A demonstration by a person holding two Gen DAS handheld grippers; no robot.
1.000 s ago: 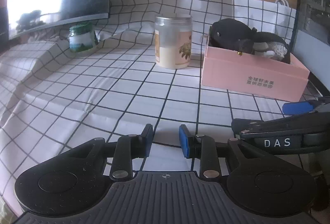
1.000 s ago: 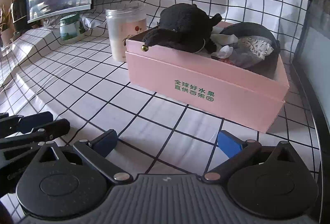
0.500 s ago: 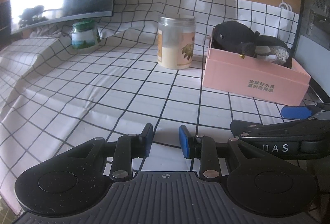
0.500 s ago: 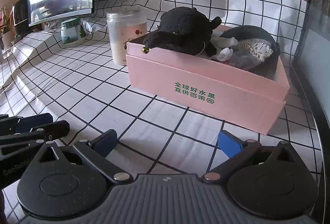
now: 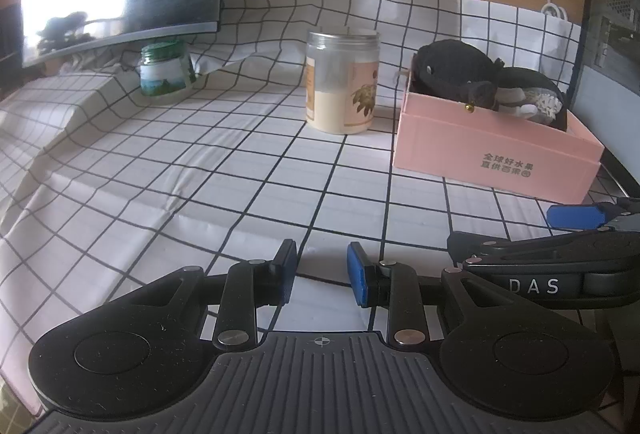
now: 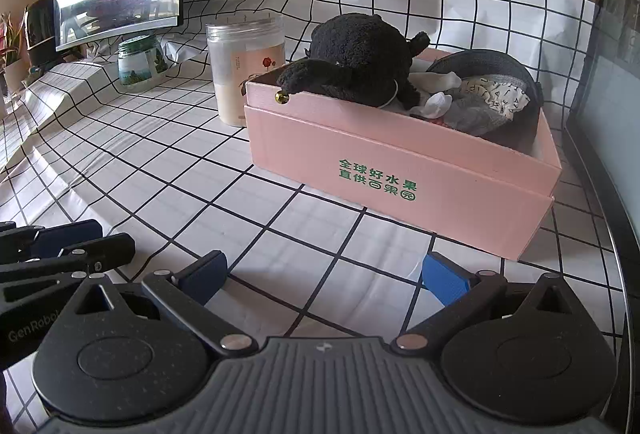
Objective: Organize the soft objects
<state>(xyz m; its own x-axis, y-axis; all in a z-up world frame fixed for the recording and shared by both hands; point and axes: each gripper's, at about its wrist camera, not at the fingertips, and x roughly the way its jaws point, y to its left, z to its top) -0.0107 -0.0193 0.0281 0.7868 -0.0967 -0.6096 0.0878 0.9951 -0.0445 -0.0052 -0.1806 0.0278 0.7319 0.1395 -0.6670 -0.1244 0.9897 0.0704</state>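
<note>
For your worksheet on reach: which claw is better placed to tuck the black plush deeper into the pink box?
Right, probably: the right claw faces the box and plush, open and empty.

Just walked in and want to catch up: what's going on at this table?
A person holds two claws over the checked cloth, gripping nothing. The left claw stands narrowly open, the right claw wide. The black plush toy and other soft items already sit in the pink box, beside a jar.
</note>
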